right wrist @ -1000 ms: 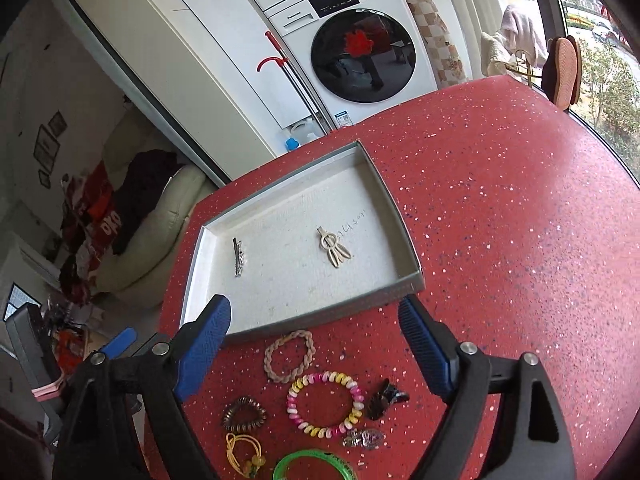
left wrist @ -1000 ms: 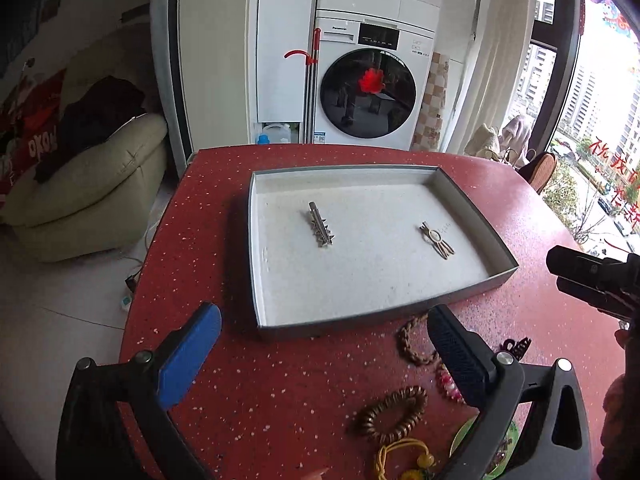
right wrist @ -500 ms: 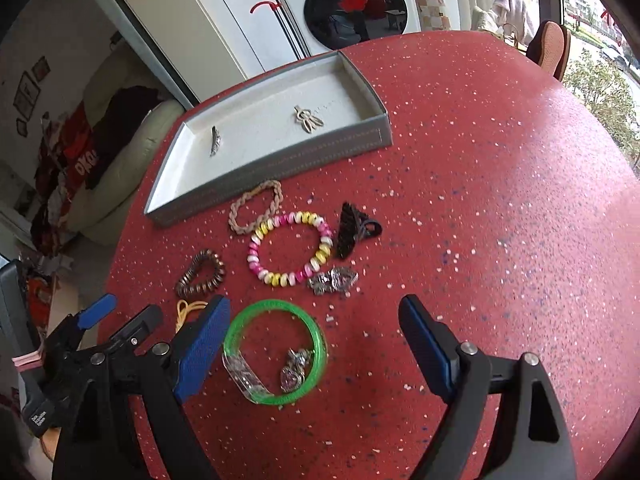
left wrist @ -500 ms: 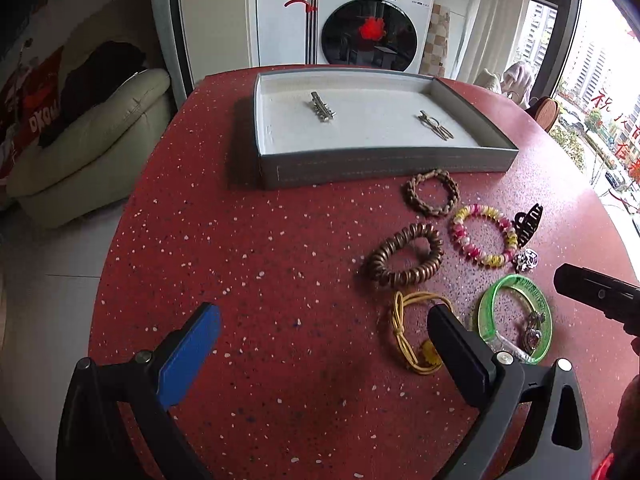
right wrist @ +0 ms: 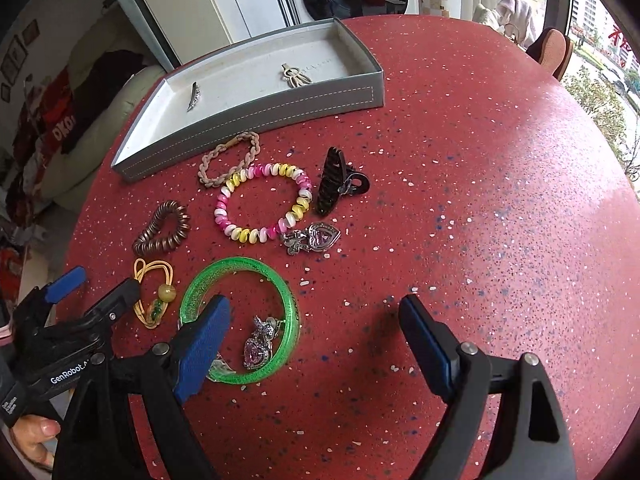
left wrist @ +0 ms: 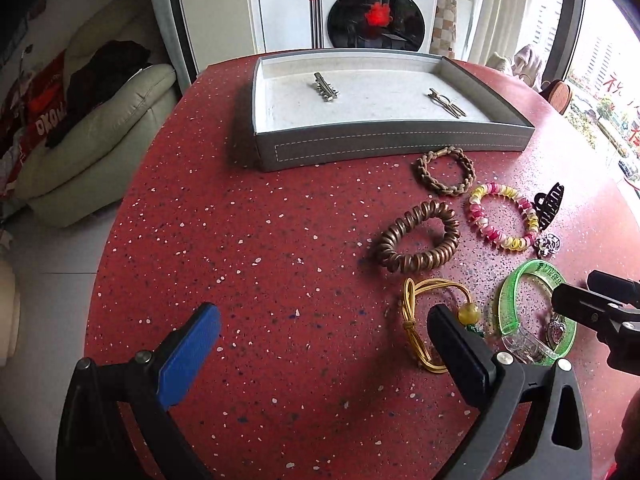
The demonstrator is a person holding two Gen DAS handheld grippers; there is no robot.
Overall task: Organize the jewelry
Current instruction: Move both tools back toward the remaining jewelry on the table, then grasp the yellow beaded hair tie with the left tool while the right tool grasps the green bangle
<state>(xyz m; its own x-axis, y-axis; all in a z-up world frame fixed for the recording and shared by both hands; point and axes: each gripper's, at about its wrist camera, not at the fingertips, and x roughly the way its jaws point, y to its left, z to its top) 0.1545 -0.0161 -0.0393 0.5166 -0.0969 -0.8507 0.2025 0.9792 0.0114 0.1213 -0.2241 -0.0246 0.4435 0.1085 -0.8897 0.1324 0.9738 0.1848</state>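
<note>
A grey tray [left wrist: 392, 140] [right wrist: 248, 114] at the far side of the red table holds two hair clips [left wrist: 325, 88] [left wrist: 446, 103]. In front of it lie a braided bracelet [left wrist: 445, 171], a pink-yellow bead bracelet [right wrist: 262, 202], a brown coil tie [left wrist: 418, 237], a yellow cord tie [left wrist: 416, 320], a green bangle [right wrist: 240, 312] around a heart pendant [right wrist: 258, 346], another heart pendant [right wrist: 314, 237] and a black claw clip [right wrist: 336, 186]. My left gripper [left wrist: 320, 344] is open over bare table. My right gripper [right wrist: 316, 340] is open, its left finger over the bangle.
The round red table [right wrist: 500, 200] drops off at its curved edge on all sides. A cream sofa [left wrist: 88, 140] stands to the left and a washing machine [left wrist: 376, 12] behind the tray. A window is on the right.
Both grippers have pulled back toward the near edge and lowered. The tray has receded and the loose jewelry now lies close in front of the fingers. Both stay open.
</note>
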